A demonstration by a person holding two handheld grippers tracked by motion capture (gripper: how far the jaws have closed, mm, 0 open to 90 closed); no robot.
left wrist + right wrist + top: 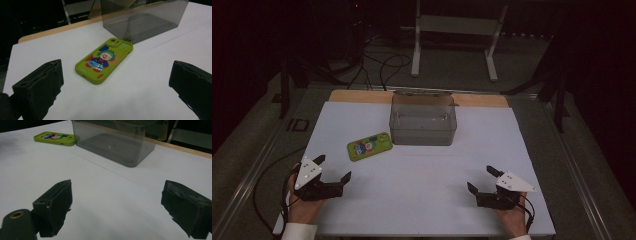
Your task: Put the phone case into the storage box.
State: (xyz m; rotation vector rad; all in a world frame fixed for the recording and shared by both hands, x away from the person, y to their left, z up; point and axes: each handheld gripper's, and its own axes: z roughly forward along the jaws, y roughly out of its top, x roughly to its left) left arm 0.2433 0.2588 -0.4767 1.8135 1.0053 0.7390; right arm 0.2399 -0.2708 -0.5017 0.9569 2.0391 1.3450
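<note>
As jaws gape, phone case ahead of left claw

Both grippers' fingers wide apart

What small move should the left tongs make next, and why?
Probably ease the left tongs forward toward the green phone case with a clown picture. Their jaws stand wide open and apart from it; it lies flat on the white table sheet, beside the smoky transparent plastic box, straight ahead in the left gripper view.
</note>
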